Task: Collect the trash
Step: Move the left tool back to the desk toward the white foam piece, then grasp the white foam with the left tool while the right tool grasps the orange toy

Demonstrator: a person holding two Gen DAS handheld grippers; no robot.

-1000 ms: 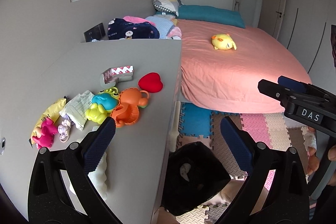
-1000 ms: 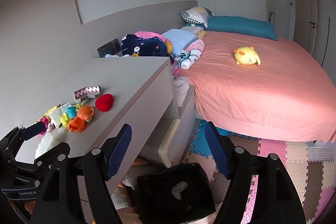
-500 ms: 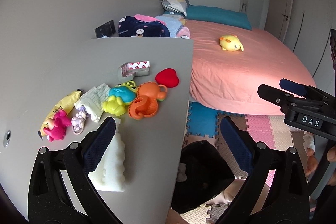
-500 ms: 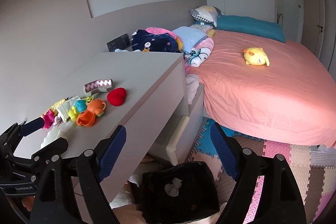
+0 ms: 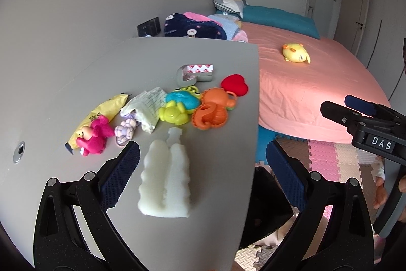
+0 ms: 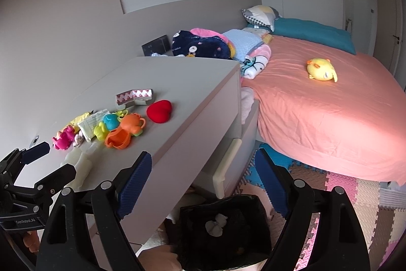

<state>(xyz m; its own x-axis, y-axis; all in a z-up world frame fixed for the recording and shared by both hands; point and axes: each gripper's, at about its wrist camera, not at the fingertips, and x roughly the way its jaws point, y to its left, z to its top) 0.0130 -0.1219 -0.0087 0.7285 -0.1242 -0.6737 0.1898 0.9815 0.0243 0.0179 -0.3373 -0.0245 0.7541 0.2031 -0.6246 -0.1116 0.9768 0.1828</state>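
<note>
the desk (image 5: 177,55) holds five plastic toys, one red heart (image 5: 234,84) and one white foam piece (image 5: 166,177). one yellow plush (image 6: 321,70) lies on the bed (image 6: 317,113).

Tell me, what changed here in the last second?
The right gripper spread its jaws wider, nothing between them, above the black bin. The left gripper slid over the desk to the white foam piece. The toys stayed put.

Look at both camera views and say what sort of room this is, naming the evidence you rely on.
Most likely a bedroom used by a small child: a bed with a pink sheet and pillows, a grey dresser top strewn with plastic toys, and foam puzzle mats on the floor.
</note>
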